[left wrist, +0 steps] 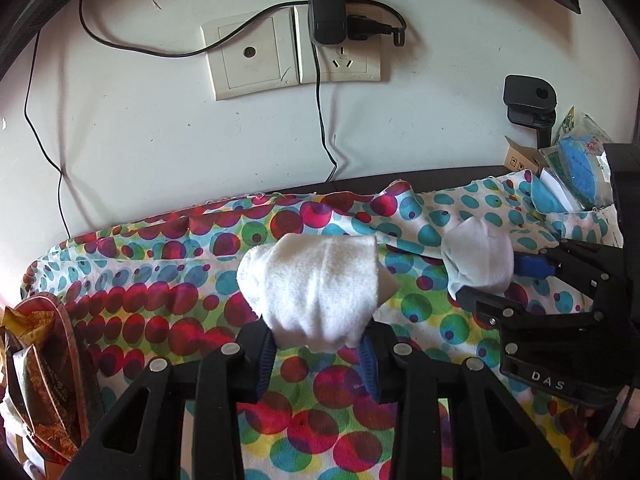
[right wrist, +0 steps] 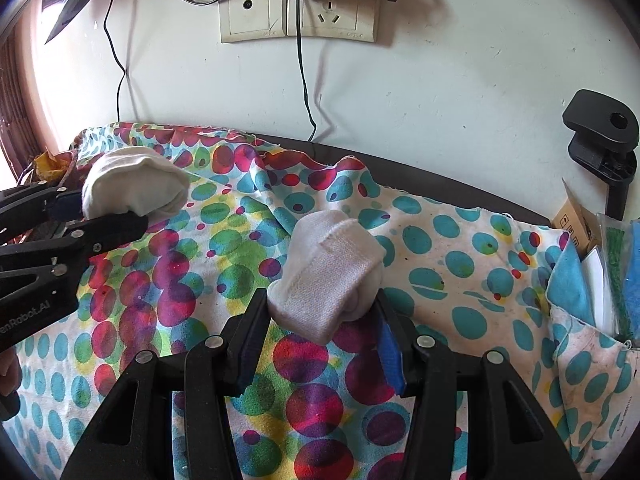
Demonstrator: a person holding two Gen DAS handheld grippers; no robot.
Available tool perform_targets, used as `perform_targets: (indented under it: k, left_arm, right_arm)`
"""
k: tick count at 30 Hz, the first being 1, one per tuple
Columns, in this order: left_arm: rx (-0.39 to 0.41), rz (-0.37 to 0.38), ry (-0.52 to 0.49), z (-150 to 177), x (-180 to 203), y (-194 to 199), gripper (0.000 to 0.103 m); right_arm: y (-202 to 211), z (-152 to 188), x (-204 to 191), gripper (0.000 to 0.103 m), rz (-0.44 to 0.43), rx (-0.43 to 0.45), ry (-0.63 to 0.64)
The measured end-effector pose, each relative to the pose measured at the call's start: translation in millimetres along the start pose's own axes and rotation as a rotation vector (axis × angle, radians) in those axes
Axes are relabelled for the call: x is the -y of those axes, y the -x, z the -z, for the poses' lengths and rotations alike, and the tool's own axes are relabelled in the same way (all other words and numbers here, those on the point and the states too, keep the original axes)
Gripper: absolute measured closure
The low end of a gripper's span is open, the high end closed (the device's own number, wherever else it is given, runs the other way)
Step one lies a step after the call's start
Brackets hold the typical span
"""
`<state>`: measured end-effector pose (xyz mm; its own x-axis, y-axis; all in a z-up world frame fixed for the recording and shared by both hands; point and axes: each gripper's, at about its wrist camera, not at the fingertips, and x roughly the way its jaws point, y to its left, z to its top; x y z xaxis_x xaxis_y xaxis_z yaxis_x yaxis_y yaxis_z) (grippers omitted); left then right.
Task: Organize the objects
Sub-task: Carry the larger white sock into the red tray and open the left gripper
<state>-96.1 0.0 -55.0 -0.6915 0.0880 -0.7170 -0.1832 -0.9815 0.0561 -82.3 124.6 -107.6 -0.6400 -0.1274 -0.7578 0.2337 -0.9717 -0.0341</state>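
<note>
The left gripper [left wrist: 320,344] pinches a rolled white sock [left wrist: 316,288] between its blue-padded fingers, holding it above the middle of the spotted cloth [left wrist: 160,280]. The right gripper [right wrist: 320,320] pinches a second rolled sock [right wrist: 328,276] the same way, nearer the cloth's right end; in the left wrist view it enters from the right edge with that sock at its tips. The two bundles are near each other but apart.

The cloth covers a dark bench [left wrist: 440,172] whose far edge runs against a white wall [left wrist: 160,120]. Along that far edge the cloth is bunched into ridges; the stretch in front of both grippers lies flat and open.

At the bench's right end a small cardboard box [left wrist: 524,160] stands beside plastic packets [left wrist: 580,160] with blue contents, packed close together. At the left end a brown and gold bag [left wrist: 44,372] sits at the cloth's edge.

The socks are soft knitted terry, rolled into rounded lumps. The cloth is thin printed fabric with red, green and teal dots. A black adapter [left wrist: 326,4] hangs from the wall socket [left wrist: 340,52], and a black clamp mount [right wrist: 600,136] stands at the far right corner.
</note>
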Motion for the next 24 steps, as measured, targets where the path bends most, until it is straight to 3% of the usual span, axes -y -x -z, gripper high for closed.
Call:
perform_targets:
  k: [16,24]
  left_arm:
    - [-0.007,-0.021,0.034,36.9,-38.3,68.4,0.067]
    - [-0.008,-0.084,0.084,54.7,-79.9,99.3,0.067]
  right_arm:
    - [-4.1,1.0,-9.8,0.055,0.037,-0.024,0.036]
    - [-6.4,0.4,-12.3,0.055,0.041,-0.034,0.039]
